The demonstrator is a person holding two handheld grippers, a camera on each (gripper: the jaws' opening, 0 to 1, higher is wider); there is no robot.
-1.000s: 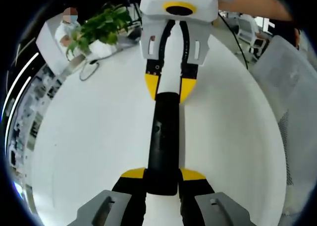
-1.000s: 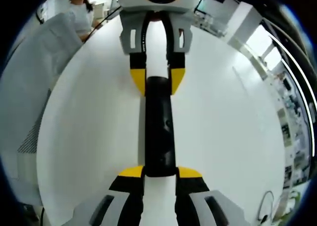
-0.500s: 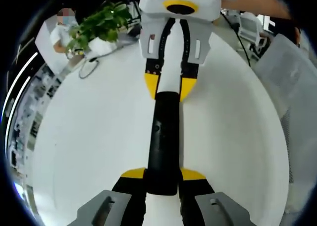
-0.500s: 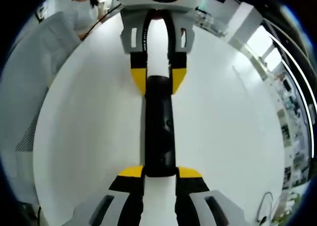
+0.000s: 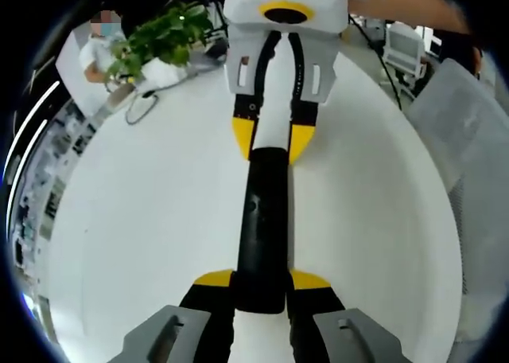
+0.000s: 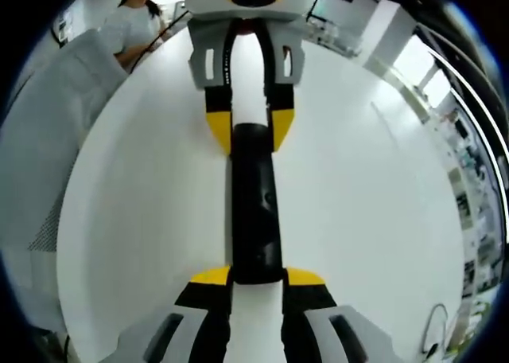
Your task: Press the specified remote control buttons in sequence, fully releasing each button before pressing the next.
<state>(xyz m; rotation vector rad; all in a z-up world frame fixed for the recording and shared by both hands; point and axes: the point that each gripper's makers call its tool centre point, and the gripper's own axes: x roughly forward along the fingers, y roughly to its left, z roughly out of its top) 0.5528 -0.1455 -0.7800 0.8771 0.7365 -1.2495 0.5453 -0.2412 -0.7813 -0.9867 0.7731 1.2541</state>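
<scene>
A slim black remote control (image 5: 262, 228) lies lengthwise over the white round table (image 5: 135, 228), held at both ends. My left gripper (image 5: 261, 282) is shut on its near end, yellow fingertips (image 5: 213, 279) pressed to its sides. My right gripper (image 5: 272, 140) comes in from the top and is shut on the far end. In the right gripper view the same remote (image 6: 254, 212) runs up from my right gripper (image 6: 257, 277) to the left gripper (image 6: 250, 128) opposite. Small buttons show faintly on the remote's upper face.
A green potted plant (image 5: 163, 37) and a looped cable (image 5: 141, 110) sit at the table's far edge, with a seated person (image 5: 95, 54) behind. A grey mesh chair (image 5: 469, 140) stands beside the table; the chair (image 6: 40, 140) borders the left of the right gripper view.
Both views have shifted slightly with the hands. The remote stays clamped between the two grippers in the same way.
</scene>
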